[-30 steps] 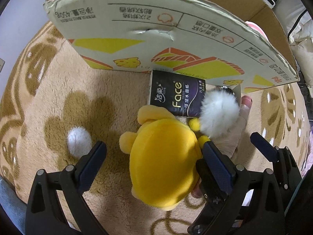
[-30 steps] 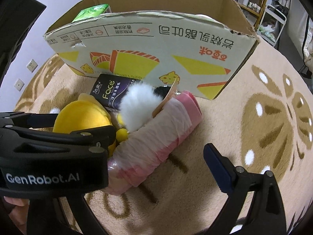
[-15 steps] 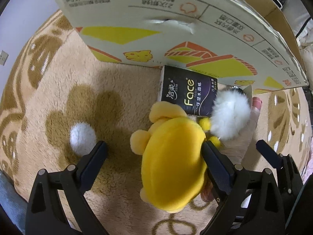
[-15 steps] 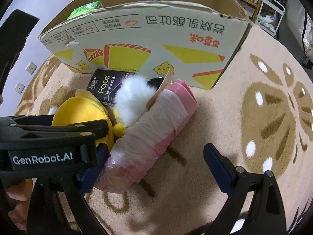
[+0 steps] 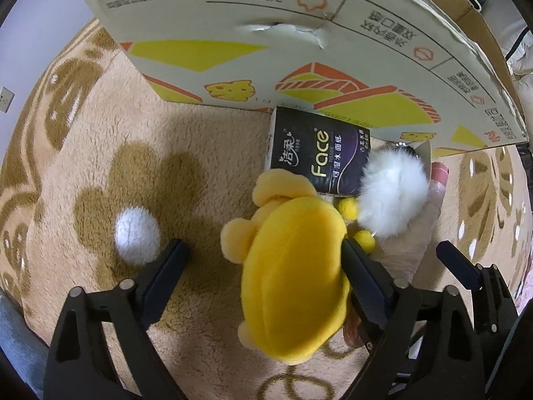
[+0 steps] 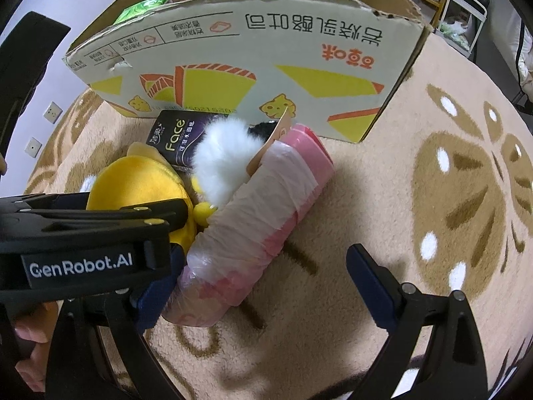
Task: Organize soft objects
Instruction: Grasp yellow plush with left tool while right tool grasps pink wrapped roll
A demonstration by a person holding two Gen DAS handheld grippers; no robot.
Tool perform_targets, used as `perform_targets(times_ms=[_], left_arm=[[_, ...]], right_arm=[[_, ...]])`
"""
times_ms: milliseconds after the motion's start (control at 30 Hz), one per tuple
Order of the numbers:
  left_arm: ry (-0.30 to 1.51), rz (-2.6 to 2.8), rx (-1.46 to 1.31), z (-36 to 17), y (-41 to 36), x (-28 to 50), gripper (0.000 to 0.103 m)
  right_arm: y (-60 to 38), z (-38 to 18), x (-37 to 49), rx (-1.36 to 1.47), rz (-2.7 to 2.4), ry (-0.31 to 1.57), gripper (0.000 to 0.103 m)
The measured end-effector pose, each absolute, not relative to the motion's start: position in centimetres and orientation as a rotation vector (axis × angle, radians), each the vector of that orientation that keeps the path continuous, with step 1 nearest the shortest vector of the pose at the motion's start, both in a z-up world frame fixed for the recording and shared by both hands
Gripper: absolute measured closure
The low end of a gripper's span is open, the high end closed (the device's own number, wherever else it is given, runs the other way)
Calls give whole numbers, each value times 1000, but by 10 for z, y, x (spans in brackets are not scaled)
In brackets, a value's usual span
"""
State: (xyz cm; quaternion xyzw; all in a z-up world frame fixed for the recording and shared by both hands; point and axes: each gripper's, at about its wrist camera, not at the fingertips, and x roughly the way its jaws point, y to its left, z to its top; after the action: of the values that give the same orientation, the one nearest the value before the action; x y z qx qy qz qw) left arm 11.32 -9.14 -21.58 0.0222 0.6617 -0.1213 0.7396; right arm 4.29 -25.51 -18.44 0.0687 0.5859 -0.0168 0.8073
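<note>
A yellow plush toy [image 5: 293, 266] lies on the rug between the open jaws of my left gripper [image 5: 266, 260]; its right finger [image 5: 363, 273] touches the toy's side. A white fluffy pompom [image 5: 393, 193] and a black Face tissue pack [image 5: 316, 156] lie just beyond, against the cardboard box [image 5: 299, 33]. A pink roll of plastic bags [image 6: 260, 226] lies between the open jaws of my right gripper [image 6: 260, 273]; the left finger [image 6: 156, 296] is beside its near end. The toy [image 6: 140, 183], pompom [image 6: 226, 163] and tissue pack [image 6: 176, 140] show in the right wrist view too.
The open cardboard box [image 6: 253, 66] stands on a beige flower-patterned rug [image 6: 449, 183], with a green pack [image 6: 143, 6] inside. A small white ball [image 5: 136, 236] lies left of my left gripper's left finger. Shelves stand at the far right.
Both grippers have moved forward toward the box. The toy now sits deeper between my left jaws, and the pink roll deeper between my right jaws.
</note>
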Motion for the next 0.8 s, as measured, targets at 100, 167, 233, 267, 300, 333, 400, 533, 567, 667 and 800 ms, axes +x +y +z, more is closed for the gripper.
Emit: perform_targets(times_ms=[100,167,233,267,300,333,400,533,567,667,800], left_arm=[[1455,-271,42,-214,-93,112,20],[1457,-276,36,-211,-93,112,26],[1458,-280,30,-208,-94,111,30],[1459,-281,26,-208,-94,111,33],[1459,-284,22,-207,-95,112,34],[1458,-288,20,-206,-95,112,38],[1452,-297,25,-203,-96,112,44],[1441,-324,32,-195,-99,110,52],[1440,-326,32,-194,-101,109,53],[1434,-333,32,-191,-100,107,58],[1422,-337,25,-188,-98,102,61]], right_arm=[[-256,-184,42,147,-36,1256,1],[-258,-183,41,149,-37,1259,1],[-260,-182,39,142,-41,1260,1],[-259,-181,39,139,-42,1260,1],[-260,-180,39,137,-43,1260,1],[-260,-180,39,138,-44,1261,1],[-261,-179,39,141,-45,1262,1],[-263,-176,38,145,-44,1262,3],[-264,-176,37,152,-38,1261,8],[-264,-173,35,164,-7,1260,20],[-261,-168,32,181,45,1260,44]])
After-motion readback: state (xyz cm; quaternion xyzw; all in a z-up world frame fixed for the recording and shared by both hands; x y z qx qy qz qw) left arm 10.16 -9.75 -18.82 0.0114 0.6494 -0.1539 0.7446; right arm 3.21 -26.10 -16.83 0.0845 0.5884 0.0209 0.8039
